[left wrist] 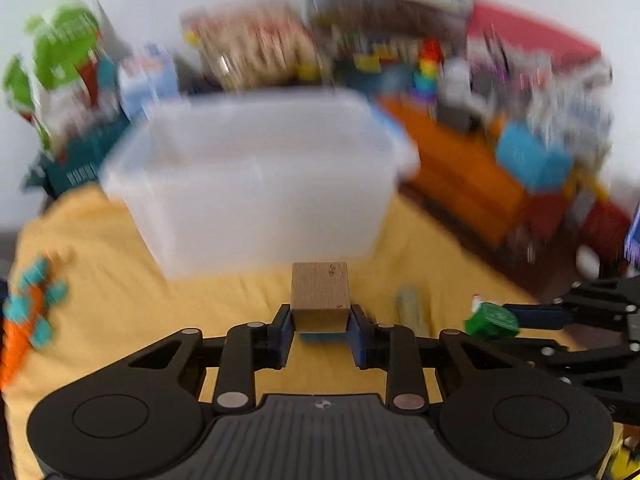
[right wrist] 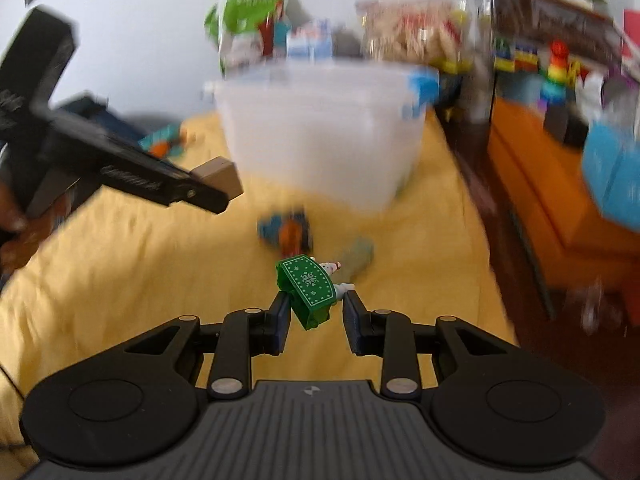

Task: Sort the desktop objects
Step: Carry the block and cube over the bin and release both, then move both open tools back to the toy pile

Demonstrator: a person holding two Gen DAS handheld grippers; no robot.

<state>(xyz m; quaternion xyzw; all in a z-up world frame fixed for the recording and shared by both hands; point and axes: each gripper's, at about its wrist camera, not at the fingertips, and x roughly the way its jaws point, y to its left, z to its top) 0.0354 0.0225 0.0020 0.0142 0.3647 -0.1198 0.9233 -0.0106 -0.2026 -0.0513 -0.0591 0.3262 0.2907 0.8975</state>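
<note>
Wooden block (left wrist: pixel 320 298) clamped between left claw (left wrist: pixel 320 322) pads.

Motion blur smears the clear bin (left wrist: pixel 256 184), the shelf clutter (left wrist: pixel 440 52) behind it and a blue-orange toy (right wrist: pixel 286 232) beyond telling what they are.

A home playroom: a yellow cloth-covered table (left wrist: pixel 100 248) with a translucent plastic storage bin (left wrist: pixel 256 184), beside an orange shelf (left wrist: pixel 460 168) crowded with colourful toys.
</note>
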